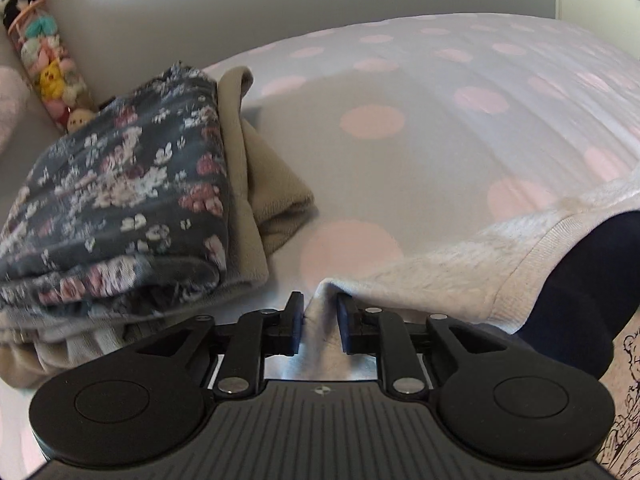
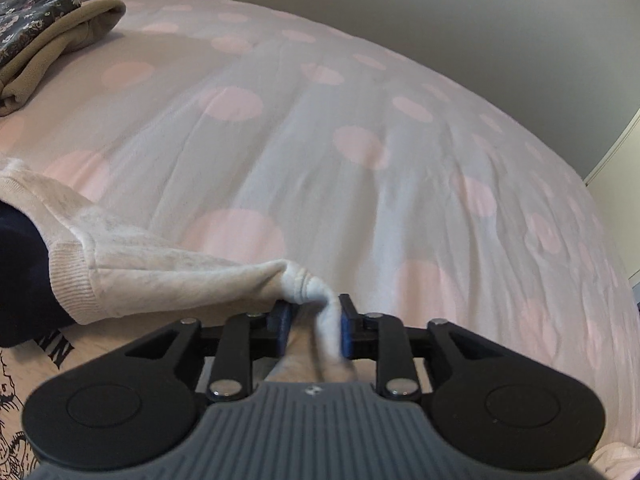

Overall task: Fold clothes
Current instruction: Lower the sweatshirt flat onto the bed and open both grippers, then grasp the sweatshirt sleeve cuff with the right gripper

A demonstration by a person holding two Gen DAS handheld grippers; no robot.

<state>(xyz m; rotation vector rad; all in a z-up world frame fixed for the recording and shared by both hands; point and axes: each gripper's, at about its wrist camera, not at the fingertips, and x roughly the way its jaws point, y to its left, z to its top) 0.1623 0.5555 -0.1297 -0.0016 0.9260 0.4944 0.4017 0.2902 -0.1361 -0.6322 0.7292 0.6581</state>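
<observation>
Bed (image 2: 360, 120): polka-dot cover.
Folded stack (image 1: 120, 184): far left corner.
Cream sweatshirt (image 1: 460, 264): near edge; soft, light, limp; take by hem corners.
Left hand-held gripper (image 1: 319, 322), right hand-held gripper (image 2: 313, 326): jaws part-open, cloth between, unclamped.

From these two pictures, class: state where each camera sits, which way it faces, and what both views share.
Left wrist: on the left gripper, facing down over the bed; folded pile to its left.
Right wrist: on the right gripper, facing down across the bed; its jaws apart with cloth between.
No hand or sleeve shows, only the grippers.
Shared: the cream sweatshirt, one edge at each gripper, the spotted bed and the pile.
</observation>
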